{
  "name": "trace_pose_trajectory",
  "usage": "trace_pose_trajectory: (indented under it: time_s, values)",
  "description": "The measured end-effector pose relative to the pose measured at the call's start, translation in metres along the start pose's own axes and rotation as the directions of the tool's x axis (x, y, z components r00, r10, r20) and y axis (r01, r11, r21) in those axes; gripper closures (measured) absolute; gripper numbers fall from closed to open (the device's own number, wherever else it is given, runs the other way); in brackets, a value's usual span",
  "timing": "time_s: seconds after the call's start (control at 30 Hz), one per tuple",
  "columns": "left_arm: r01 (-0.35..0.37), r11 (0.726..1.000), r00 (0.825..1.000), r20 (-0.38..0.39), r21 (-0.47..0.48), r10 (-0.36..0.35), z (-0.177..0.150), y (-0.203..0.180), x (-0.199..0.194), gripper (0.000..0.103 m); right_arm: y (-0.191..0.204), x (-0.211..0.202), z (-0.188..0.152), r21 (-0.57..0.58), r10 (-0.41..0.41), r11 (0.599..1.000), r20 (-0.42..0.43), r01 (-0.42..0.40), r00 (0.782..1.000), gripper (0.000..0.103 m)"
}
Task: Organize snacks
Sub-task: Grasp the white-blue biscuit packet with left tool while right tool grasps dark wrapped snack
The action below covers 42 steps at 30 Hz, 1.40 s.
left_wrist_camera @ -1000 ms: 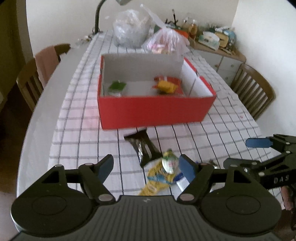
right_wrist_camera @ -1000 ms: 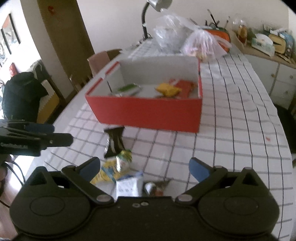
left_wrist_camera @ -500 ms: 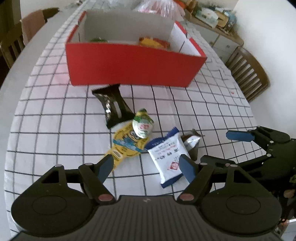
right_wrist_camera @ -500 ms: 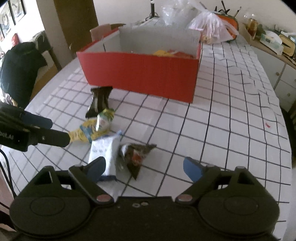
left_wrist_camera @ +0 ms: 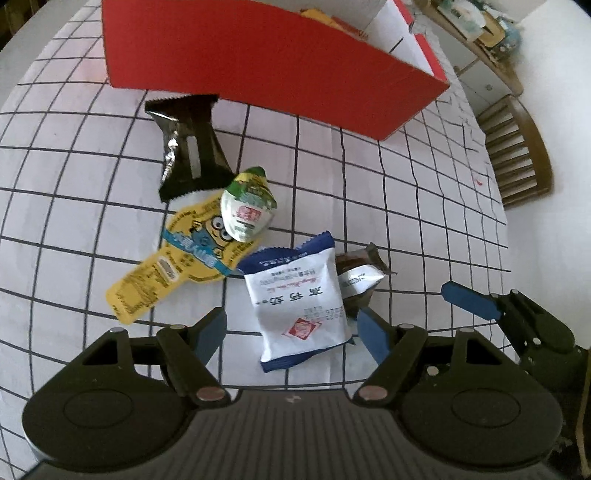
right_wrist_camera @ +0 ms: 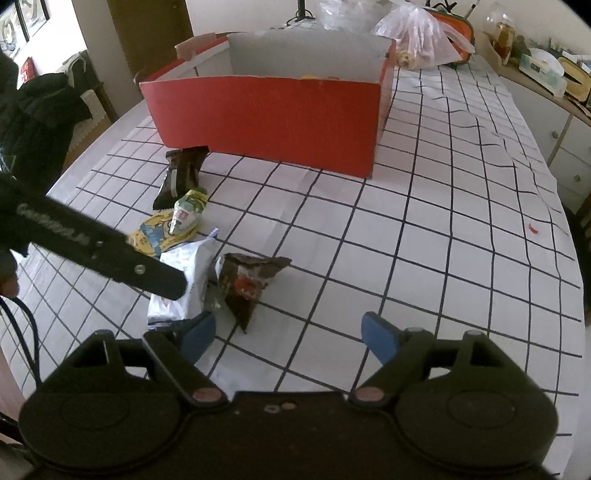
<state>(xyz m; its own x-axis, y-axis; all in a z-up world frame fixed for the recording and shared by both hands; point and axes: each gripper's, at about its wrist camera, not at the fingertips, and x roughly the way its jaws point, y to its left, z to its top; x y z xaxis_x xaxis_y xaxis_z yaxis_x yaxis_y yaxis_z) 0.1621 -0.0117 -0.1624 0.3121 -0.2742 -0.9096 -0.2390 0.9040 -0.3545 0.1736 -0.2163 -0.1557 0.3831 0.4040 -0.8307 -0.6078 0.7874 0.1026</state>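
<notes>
Grid-patterned cloth covers the desk [right_wrist_camera: 461, 229], with plastic bags [right_wrist_camera: 417, 33] beyond the red box [left_wrist_camera: 266, 55] at 12 o'clock. Left tool [left_wrist_camera: 291, 332] hovers wide open, holding nothing, its fingers astride the white-and-blue packet [left_wrist_camera: 299, 295] bearing unreadable printed characters. Right tool [right_wrist_camera: 288, 336] is likewise wide open and empty, near the brown packet [right_wrist_camera: 247, 284]. Yellow Minions pouch [left_wrist_camera: 177, 258], green-topped snack [left_wrist_camera: 247, 210] and black wrapper [left_wrist_camera: 188, 147] lie at 11 o'clock.

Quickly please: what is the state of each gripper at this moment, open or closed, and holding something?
Left gripper: open, holding nothing; the white and blue packet lies between its fingers.
Right gripper: open, holding nothing.
</notes>
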Motion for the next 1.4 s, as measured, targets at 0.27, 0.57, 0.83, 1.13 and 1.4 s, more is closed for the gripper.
trace_pose_trajectory:
  time_s: [0.27,0.57,0.83,1.13,1.4]
  values:
    - [-0.031,0.999,0.999,-0.032,-0.035,0.03,0.005,-0.001,0.014,0.026,0.0,0.005,-0.003,-0.006,0.008,1.0,-0.012,-0.008,1.0,0.019]
    - [-0.046,0.999,0.998,-0.037,-0.024,0.045,0.009,-0.007,0.019,0.047,0.005,0.012,-0.002,-0.02,0.013,1.0,-0.018,-0.014,1.0,0.02]
    - [-0.04,0.999,0.999,-0.029,-0.015,0.04,0.006,0.002,0.015,0.056,0.015,0.019,0.003,-0.046,0.021,0.999,-0.019,-0.022,1.0,0.024]
    - [-0.021,1.0,1.0,-0.003,-0.009,0.021,-0.005,0.019,-0.001,0.056,0.026,0.034,0.015,-0.078,0.04,0.996,-0.015,-0.041,0.999,0.035]
    - [-0.027,1.0,1.0,0.013,-0.011,0.027,-0.011,0.027,-0.009,0.056,0.032,0.043,0.022,-0.062,0.054,0.997,0.002,-0.054,0.999,0.057]
